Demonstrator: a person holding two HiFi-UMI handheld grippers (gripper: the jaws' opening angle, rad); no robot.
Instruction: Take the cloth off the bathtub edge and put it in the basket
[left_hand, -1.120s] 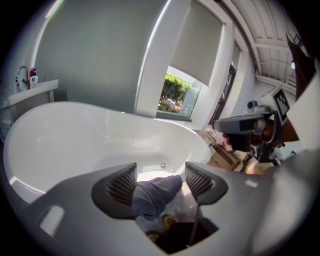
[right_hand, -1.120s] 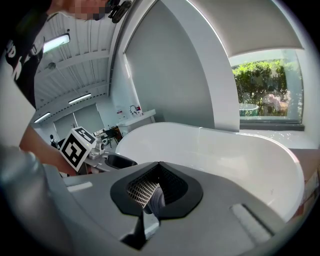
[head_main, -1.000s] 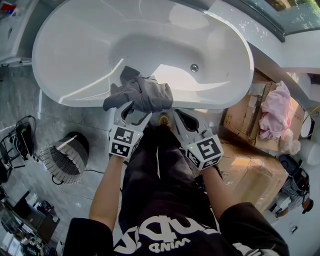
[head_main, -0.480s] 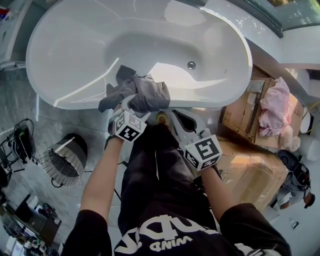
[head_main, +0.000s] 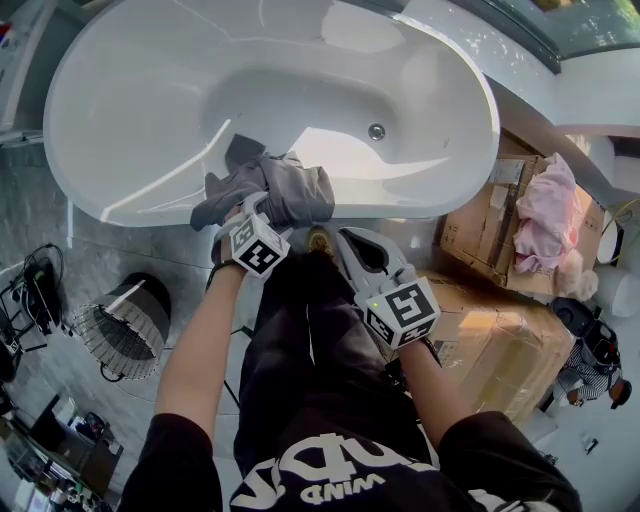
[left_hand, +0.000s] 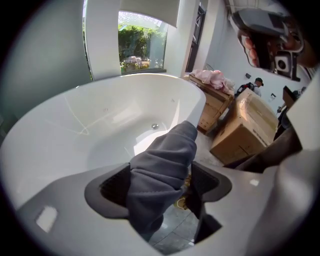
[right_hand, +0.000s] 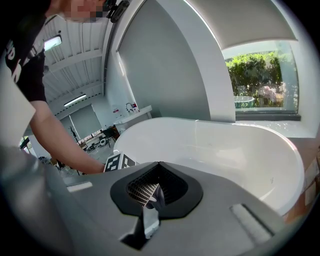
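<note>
Grey cloth (head_main: 268, 185) lies bunched over the near rim of the white bathtub (head_main: 120, 205), one end hanging down outside. My left gripper (head_main: 256, 212) is down on it. Its fingers have just been spreading and stand released, with the cloth between them, against one side and clear of the other. My right gripper (head_main: 348, 240) hangs just beside, fingers clenched on nothing. The basket (head_main: 125, 325) sits on the floor (head_main: 60, 230), well apart to the left.
</note>
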